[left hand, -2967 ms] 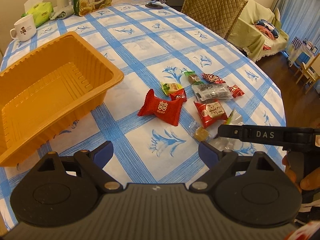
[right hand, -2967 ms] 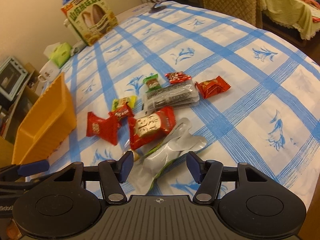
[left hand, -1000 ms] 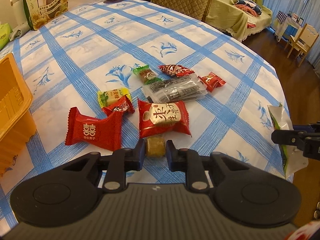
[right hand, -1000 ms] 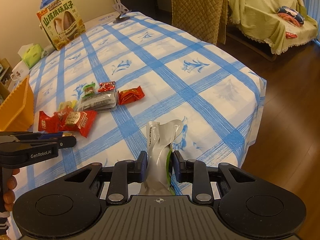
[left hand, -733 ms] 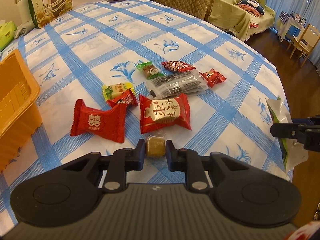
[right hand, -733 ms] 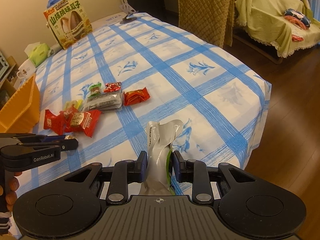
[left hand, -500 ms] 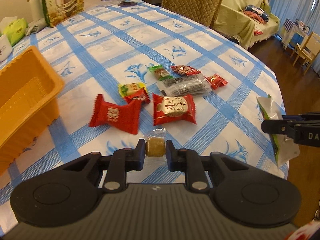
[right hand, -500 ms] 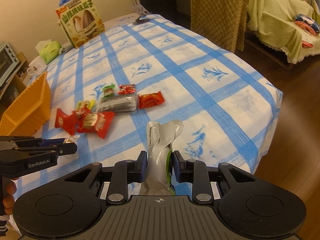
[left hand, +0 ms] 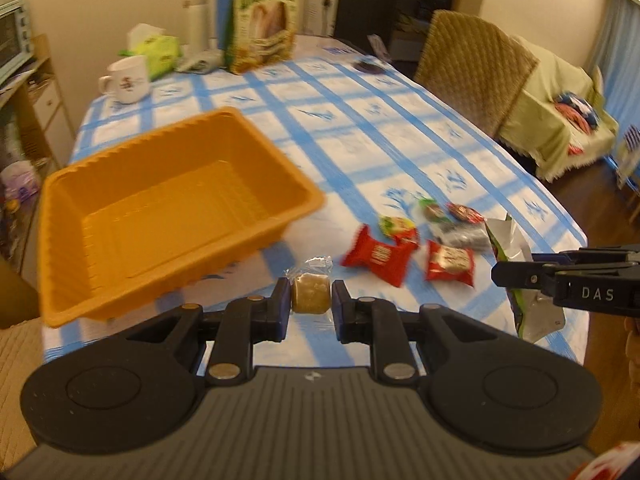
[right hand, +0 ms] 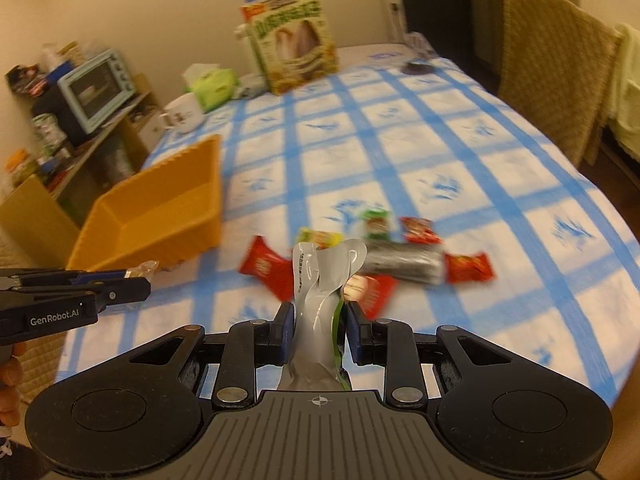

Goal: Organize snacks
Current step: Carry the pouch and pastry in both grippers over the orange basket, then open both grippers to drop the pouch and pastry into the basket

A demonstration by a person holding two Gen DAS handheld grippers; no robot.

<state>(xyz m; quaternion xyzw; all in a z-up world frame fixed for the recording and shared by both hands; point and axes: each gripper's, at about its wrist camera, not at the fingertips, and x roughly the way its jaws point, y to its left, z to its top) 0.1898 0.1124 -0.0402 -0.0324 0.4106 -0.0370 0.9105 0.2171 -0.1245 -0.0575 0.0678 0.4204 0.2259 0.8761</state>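
My left gripper is shut on a small tan candy in clear wrap, held above the table just right of the orange tray, which holds nothing. My right gripper is shut on a crumpled silver and green pouch, lifted over the near table edge. In the left wrist view the right gripper shows at the right with the pouch hanging from it. A cluster of red, green and grey wrapped snacks lies on the blue checked tablecloth right of the tray.
At the table's far end stand a sunflower-seed box, a white mug, a green tissue pack and a white bottle. A quilted chair is at the far right side. A shelf with a small oven is left of the table.
Both grippers have risen and swung left toward the orange tray, each still holding its snack. The tray now fills the left of the left wrist view.
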